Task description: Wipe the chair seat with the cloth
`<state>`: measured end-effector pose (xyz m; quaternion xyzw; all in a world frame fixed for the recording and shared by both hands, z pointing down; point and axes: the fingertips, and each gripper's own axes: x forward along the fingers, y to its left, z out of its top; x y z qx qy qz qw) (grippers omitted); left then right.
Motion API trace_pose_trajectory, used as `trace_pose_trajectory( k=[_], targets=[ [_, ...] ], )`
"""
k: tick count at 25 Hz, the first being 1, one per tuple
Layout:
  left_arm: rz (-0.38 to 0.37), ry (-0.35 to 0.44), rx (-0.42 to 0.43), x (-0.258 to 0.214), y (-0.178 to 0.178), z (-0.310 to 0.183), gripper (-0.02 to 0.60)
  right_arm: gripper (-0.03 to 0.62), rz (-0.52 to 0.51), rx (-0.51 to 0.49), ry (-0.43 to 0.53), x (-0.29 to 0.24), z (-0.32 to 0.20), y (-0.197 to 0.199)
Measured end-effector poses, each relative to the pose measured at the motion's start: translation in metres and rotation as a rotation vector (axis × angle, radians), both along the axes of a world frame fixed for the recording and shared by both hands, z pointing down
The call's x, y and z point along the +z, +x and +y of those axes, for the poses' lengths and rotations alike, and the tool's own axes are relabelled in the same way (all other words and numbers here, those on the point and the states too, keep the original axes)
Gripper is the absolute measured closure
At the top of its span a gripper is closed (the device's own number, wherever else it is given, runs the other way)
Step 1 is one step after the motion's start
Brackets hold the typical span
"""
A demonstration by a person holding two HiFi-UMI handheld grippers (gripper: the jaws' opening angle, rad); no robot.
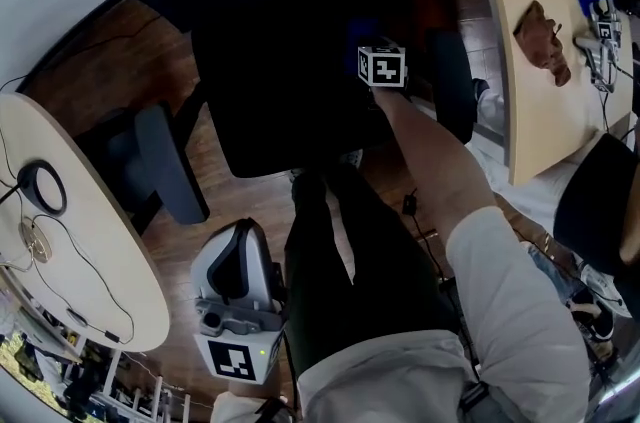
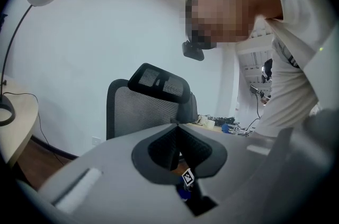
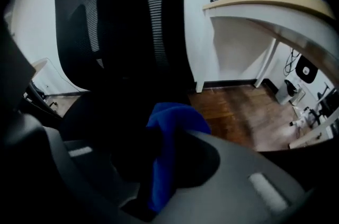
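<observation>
Right hand-held gripper (image 3: 161, 135): jaws pinched on the cloth, low over the seat's right rear part, at the end of the person's outstretched arm (image 1: 440, 171).
Cloth (image 3: 170, 146): blue, bunched between those jaws, with a fold bulging up past their tips. Whether it touched the seat could not be told in the dark.
Seat (image 1: 285, 86): black and broad, directly below the person, between the left armrest (image 1: 165, 161) and the right armrest (image 1: 452, 81).
Backrest (image 3: 124, 16): black mesh, upright just beyond the cloth.
Left hand-held gripper (image 2: 178, 126): jaws pressed together at the tips with nothing between them. It was by the person's left side, well apart from the seat, and pointed upward.
Floor (image 1: 120, 61): brown wood.
Left tabletop (image 1: 95, 251): pale, bore a black ring (image 1: 42, 187).
Right tabletop (image 1: 520, 91): pale, bore a brown object (image 1: 545, 39).
</observation>
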<state>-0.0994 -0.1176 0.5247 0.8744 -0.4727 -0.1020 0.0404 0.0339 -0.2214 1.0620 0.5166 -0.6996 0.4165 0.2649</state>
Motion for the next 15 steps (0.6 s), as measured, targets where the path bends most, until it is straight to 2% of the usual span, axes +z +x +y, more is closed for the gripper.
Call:
trace_pose_trajectory(
  k=[9, 11, 15],
  targets=[
    [-0.011, 0.005, 0.004, 0.006, 0.009, 0.012, 0.514, 0.522, -0.111, 0.068, 0.039, -0.044, 0.021, -0.011],
    [-0.004, -0.006, 0.009, 0.008, 0.011, 0.016, 0.514, 0.522, -0.151, 0.040, 0.039, -0.049, 0.033, -0.043],
    [0.015, -0.018, 0.009, 0.011, 0.006, 0.024, 0.514, 0.520, -0.221, -0.097, -0.007, -0.046, 0.072, -0.166]
  ],
)
